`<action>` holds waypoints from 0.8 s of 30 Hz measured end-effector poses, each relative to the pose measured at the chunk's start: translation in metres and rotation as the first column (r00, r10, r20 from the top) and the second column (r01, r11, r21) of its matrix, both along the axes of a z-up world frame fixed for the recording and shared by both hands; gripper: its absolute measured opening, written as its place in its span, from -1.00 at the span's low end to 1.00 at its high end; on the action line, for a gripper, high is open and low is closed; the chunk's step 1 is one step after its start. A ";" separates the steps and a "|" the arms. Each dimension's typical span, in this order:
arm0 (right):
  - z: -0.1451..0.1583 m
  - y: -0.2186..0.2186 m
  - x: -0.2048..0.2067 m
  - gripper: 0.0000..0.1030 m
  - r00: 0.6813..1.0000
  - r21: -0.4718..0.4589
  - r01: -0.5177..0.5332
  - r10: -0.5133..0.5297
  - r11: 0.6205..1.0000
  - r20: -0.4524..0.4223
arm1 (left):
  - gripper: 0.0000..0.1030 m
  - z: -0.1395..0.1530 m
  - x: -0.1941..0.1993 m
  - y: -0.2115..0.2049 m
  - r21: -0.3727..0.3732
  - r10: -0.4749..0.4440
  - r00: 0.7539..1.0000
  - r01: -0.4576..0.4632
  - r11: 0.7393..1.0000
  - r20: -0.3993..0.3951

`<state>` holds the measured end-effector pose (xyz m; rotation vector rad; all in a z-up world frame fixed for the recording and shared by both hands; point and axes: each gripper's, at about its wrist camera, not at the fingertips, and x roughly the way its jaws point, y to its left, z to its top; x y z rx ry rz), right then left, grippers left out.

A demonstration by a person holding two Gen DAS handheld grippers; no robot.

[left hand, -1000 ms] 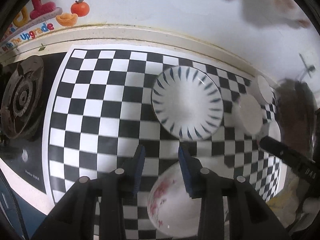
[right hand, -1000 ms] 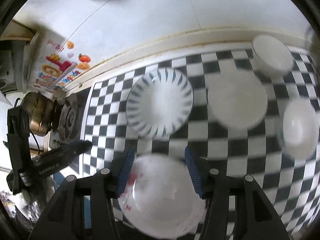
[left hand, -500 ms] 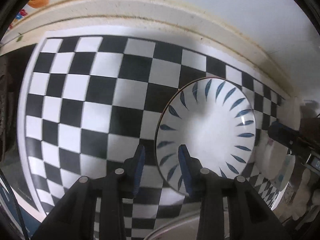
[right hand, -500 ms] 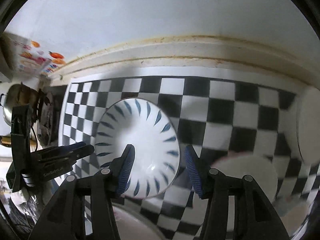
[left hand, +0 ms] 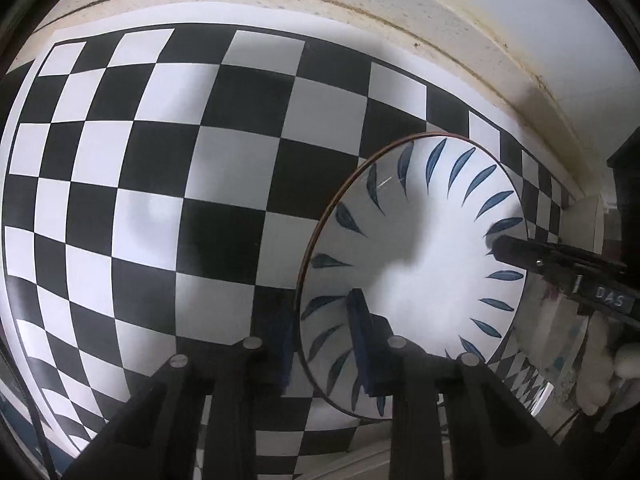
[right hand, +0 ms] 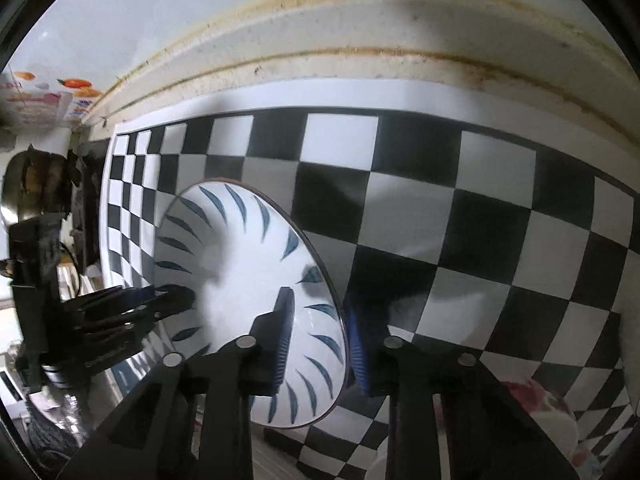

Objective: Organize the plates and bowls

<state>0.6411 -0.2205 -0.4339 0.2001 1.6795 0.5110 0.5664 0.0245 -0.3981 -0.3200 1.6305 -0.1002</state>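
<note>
- The bench (left hand: 132, 184) wears a black and white checked mat, with a stained wall ledge (right hand: 360, 32) far behind.
- Nearest, the left hand-held gripper (left hand: 320, 336) straddles the blue-leaf plate (left hand: 420, 264) rim, one finger each side.
- The right hand-held gripper (right hand: 320, 340) straddles the opposite rim; neither looks pressed tight yet.
- Squeeze both together and lift level, so the plate cannot tip.
- A flowered dish (right hand: 536, 404) waits near the right.

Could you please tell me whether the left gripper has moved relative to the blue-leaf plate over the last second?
Yes. The left gripper has advanced toward the wall ledge, and its fingers now straddle the rim of the blue-leaf plate.
</note>
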 end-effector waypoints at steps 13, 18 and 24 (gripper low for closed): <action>0.010 -0.002 -0.012 -0.71 0.998 0.000 -0.001 0.001 1.000 0.065 | -0.57 0.008 0.001 0.000 0.020 0.005 0.999 -0.005 1.000 0.034; 0.024 -0.004 -0.017 -0.72 0.997 0.007 -0.001 0.001 1.000 0.083 | -0.57 0.022 0.000 0.000 0.031 -0.007 0.998 0.006 1.000 0.057; 0.045 -0.007 -0.026 -0.72 0.995 0.022 0.003 -0.005 1.000 0.103 | -0.57 0.044 -0.005 0.002 0.032 -0.020 0.996 0.017 0.999 0.091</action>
